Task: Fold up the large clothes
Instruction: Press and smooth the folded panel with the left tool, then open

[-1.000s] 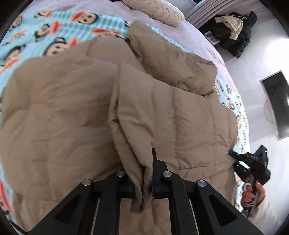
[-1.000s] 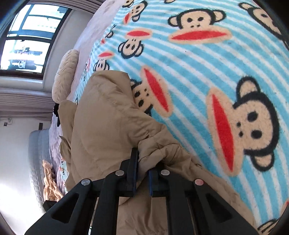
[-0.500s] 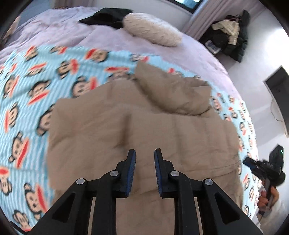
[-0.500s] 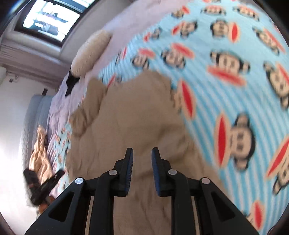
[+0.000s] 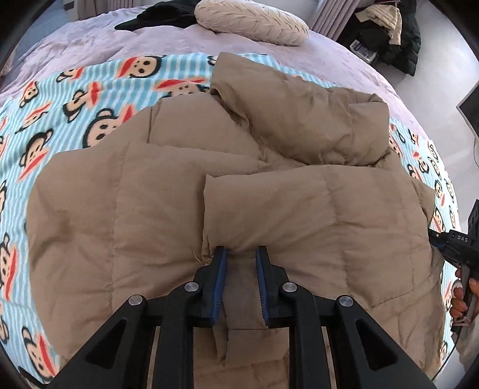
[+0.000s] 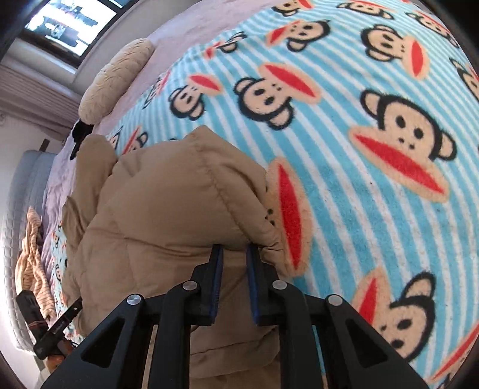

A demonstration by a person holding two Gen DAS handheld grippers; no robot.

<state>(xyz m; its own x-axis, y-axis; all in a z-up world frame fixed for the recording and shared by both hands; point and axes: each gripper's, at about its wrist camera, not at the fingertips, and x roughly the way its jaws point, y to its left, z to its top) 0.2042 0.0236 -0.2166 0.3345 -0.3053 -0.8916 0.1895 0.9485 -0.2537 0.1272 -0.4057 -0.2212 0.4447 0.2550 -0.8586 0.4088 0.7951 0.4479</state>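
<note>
A tan puffer jacket (image 5: 149, 209) lies spread on a monkey-print blanket (image 5: 89, 89), with one flap folded over its middle and a sleeve bunched at the far side. My left gripper (image 5: 241, 254) is open, its tips right at the folded flap's near edge. In the right wrist view the jacket (image 6: 164, 215) lies on the blanket (image 6: 374, 89). My right gripper (image 6: 235, 251) is open at the jacket's folded edge, holding nothing. The right gripper also shows at the right edge of the left wrist view (image 5: 449, 242).
A cream pillow (image 5: 251, 21) and a dark garment (image 5: 155, 18) lie on the lilac bedsheet (image 5: 89, 42) beyond the blanket. Dark clothes (image 5: 389, 30) are piled on the floor at the far right. A striped cloth (image 6: 33, 254) lies left of the bed.
Both grippers let go of the jacket fabric and opened, then moved back toward the jacket's edge. The folded flap now lies flat over the jacket.
</note>
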